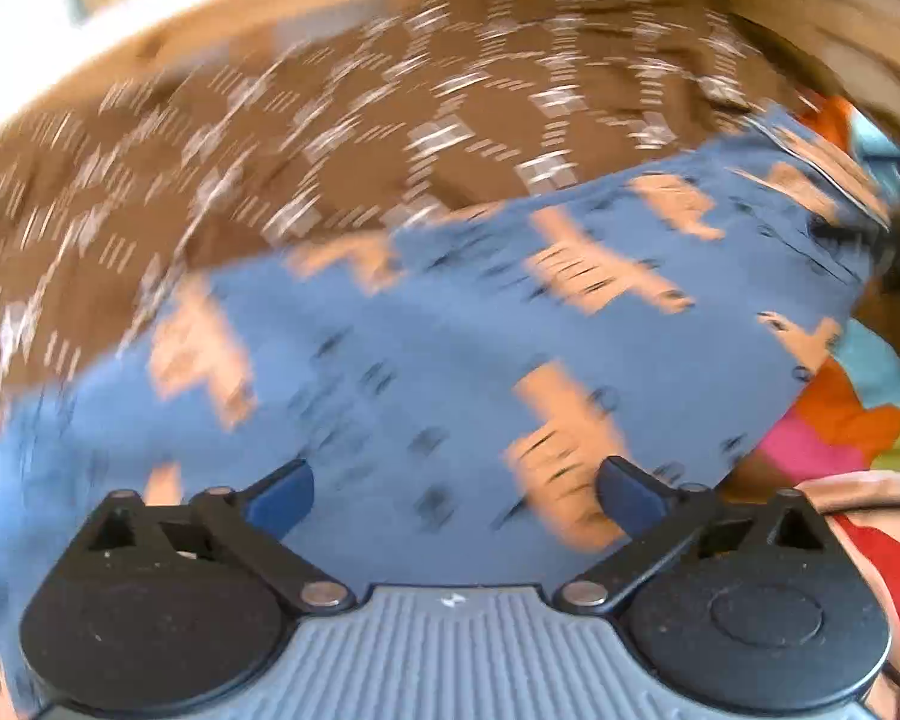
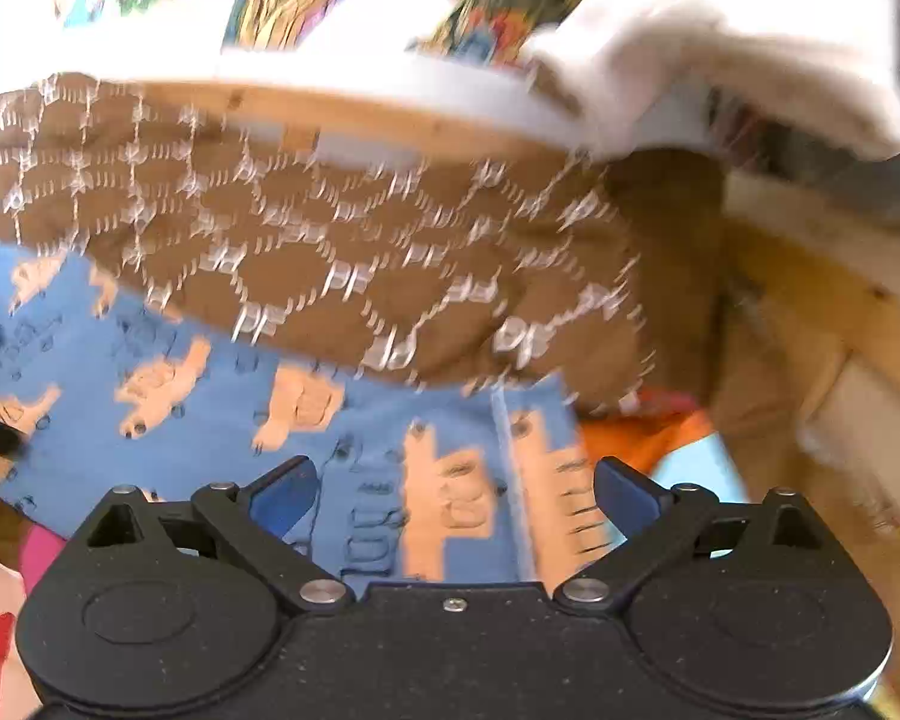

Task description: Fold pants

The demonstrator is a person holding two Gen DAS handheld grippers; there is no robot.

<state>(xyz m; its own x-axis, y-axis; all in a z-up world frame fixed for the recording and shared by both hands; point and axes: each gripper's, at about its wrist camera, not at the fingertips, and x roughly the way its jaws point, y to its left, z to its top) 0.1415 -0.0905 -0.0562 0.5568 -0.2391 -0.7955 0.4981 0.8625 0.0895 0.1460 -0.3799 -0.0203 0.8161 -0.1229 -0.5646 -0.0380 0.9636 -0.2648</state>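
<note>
**Blue patterned pants spread under two parted grippers**

Across the near half of both wrist views, the blue cotton pants printed with peach animal shapes [image 1: 426, 324] [image 2: 222, 396] are seen lying spread on a brown quilted cover stitched with a white hexagon pattern [image 1: 306, 138] [image 2: 354, 252]. Both views are smeared by motion blur, so fine detail of the print cannot be read.

The left gripper [image 1: 453, 501] is seen with its blue-tipped fingers [image 1: 285, 498] set wide apart above the blue cloth; nothing is held between them. The right gripper [image 2: 456, 498] is likewise spread wide, its blue fingertips [image 2: 627, 495] hanging over the pants with no cloth pinched. Whether either gripper touches the fabric cannot be told.

A straight stitched seam [image 2: 513, 480] is seen running near to far between the right gripper's fingers, close to the right edge of the pants. Just beyond that edge, an orange cloth [image 2: 672, 426] and a pale blue patch are visible.

On the right of the left wrist view, a multicoloured cloth in orange, pink, green and turquoise [image 1: 852, 420] is partly covered by the pants. At the far side, a pale wooden edge [image 2: 390, 114] borders the brown cover, and a white crumpled fabric [image 2: 720, 30] lies past it.
</note>
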